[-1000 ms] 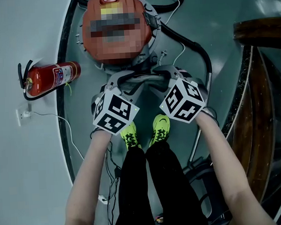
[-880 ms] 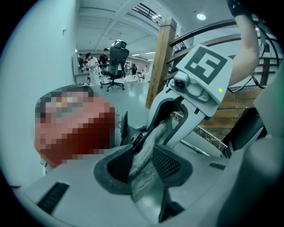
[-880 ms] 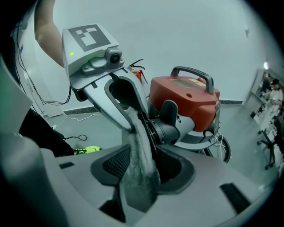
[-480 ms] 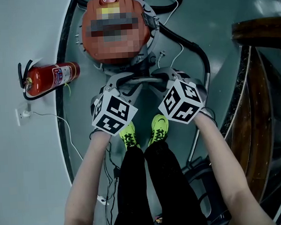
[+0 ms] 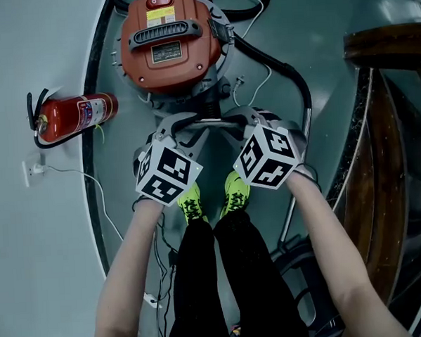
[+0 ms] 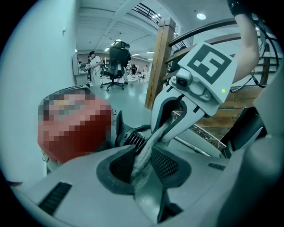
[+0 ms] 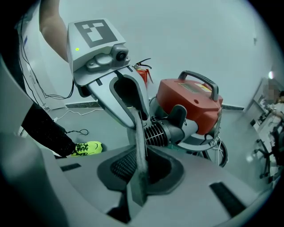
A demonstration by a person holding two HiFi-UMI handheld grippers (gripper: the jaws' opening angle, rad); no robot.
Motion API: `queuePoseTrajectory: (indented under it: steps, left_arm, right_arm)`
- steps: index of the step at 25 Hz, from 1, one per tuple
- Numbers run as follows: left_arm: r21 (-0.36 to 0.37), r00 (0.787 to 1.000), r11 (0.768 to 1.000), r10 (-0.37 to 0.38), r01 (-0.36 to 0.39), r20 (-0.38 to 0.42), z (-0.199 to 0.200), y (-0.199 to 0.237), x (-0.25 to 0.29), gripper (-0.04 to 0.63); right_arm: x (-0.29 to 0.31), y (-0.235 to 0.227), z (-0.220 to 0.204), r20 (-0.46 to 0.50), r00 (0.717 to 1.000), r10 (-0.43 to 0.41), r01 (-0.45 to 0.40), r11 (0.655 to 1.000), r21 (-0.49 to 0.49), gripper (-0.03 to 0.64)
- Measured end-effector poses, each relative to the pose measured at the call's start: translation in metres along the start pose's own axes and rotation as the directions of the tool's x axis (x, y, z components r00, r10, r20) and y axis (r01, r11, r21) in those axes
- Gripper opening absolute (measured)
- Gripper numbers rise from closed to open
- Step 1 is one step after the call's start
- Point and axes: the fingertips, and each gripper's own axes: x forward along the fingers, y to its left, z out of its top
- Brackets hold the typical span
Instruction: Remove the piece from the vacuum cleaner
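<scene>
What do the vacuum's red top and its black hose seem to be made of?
Red top: probably moulded plastic, semi-gloss, judging by its rounded edges and soft sheen.
Black hose: likely flexible plastic or rubber, matt; it lies in a smooth curve.

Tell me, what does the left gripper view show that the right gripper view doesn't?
Only the left gripper view shows a wooden post and the wooden stairs beside it. Only the right gripper view shows a fire extinguisher by the wall and a yellow shoe. Both show the red vacuum cleaner standing on the grey floor.
</scene>
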Motion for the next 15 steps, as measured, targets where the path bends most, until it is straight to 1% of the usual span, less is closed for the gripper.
queuePoseTrajectory:
  steps: [5,15]
  left_arm:
    - [-0.006,1.000,1.000,-0.001,0.001,0.001,-0.003,-0.006,-0.005,0.115]
    - [0.014,1.000,1.000,-0.006,0.006,0.000,-0.006,-0.022,-0.015,0.112]
  right_arm:
    - [-0.002,0.007,0.002,-0.005,1.000,0.009,-0.009,1.000,-0.020,0.055]
    - [-0.011,0.024,0.000,-0.008,1.000,0.015,-0.015,0.999,-0.034,0.054]
